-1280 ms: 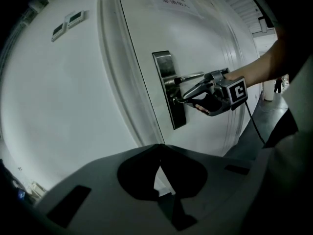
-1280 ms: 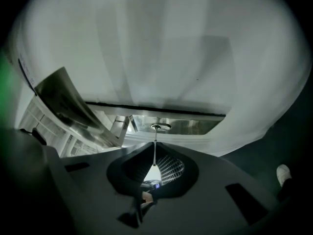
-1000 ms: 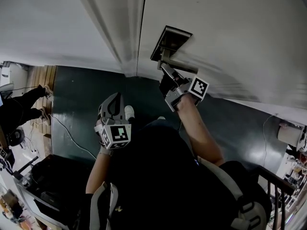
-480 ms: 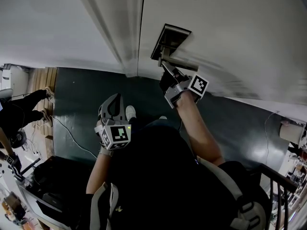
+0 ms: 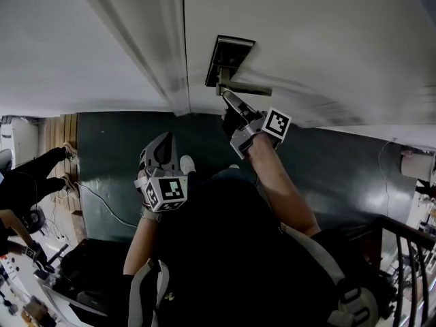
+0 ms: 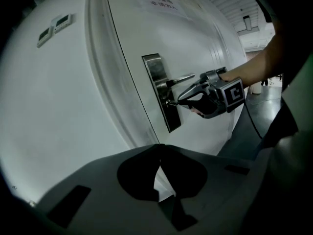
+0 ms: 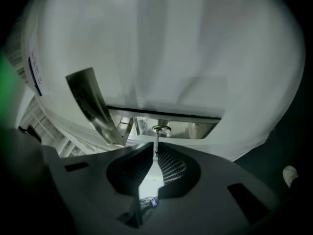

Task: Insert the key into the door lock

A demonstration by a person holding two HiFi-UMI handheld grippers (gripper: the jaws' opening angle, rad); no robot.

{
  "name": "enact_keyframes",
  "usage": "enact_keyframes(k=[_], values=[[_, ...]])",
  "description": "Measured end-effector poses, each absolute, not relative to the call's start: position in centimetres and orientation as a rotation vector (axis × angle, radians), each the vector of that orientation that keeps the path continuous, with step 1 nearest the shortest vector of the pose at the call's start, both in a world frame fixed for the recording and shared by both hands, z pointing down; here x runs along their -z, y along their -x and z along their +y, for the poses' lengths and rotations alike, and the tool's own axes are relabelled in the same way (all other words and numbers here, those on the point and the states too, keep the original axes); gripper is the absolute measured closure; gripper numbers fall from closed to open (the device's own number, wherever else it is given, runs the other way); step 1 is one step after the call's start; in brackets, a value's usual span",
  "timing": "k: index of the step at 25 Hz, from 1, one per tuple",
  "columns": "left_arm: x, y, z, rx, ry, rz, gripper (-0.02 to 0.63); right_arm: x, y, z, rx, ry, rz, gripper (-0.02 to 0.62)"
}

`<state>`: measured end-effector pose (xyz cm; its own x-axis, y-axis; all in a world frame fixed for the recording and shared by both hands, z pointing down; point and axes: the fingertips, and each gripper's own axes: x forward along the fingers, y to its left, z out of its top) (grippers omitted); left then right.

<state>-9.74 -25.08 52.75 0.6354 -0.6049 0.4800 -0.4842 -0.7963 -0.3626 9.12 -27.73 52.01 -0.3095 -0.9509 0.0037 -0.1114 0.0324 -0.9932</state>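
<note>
The key (image 7: 156, 143) stands at centre frame in the right gripper view, its tip at the keyhole (image 7: 160, 129) of the steel lock plate (image 7: 195, 129), clamped between the right gripper (image 7: 155, 153) jaws. Left of centre in the head view, the left gripper (image 5: 163, 145) has its jaws together, empty.

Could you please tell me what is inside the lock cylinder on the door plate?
The key, pinched in the right tool, reaches the lock cylinder; how far its tip goes inside is hidden.

No words could be read. A paper sign (image 6: 161, 3) high on the white door (image 6: 205, 48) had blue writing, but it was too small and blurry to make out
</note>
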Motion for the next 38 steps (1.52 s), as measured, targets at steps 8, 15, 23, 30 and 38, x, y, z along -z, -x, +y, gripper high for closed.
enact_keyframes(k=[8, 15, 23, 30, 38], values=[[-51.5, 6.6, -26.8, 0.746, 2.797, 0.760, 0.597, -51.2, -10.9, -24.2, 1.263, 1.208, 1.501, 0.568], [-49.2, 2.8, -26.6, 0.611, 2.918, 0.580, 0.597, -48.2, -13.3, -19.6, 1.093, 1.361, 1.520, 0.577], [-46.1, -0.9, -25.1, 0.503, 3.001, 0.450, 0.597, -42.3, -15.4, -13.7, 0.831, 1.694, 1.649, 0.580], [-43.4, -3.6, -22.5, 0.436, 3.050, 0.335, 0.597, -37.7, -16.4, -9.2, 0.560, 2.093, 1.815, 0.580], [-41.4, -6.7, -19.1, 0.371, 3.052, 0.221, 0.597, -35.4, -17.3, -5.7, 0.346, 2.460, 1.920, 0.578]])
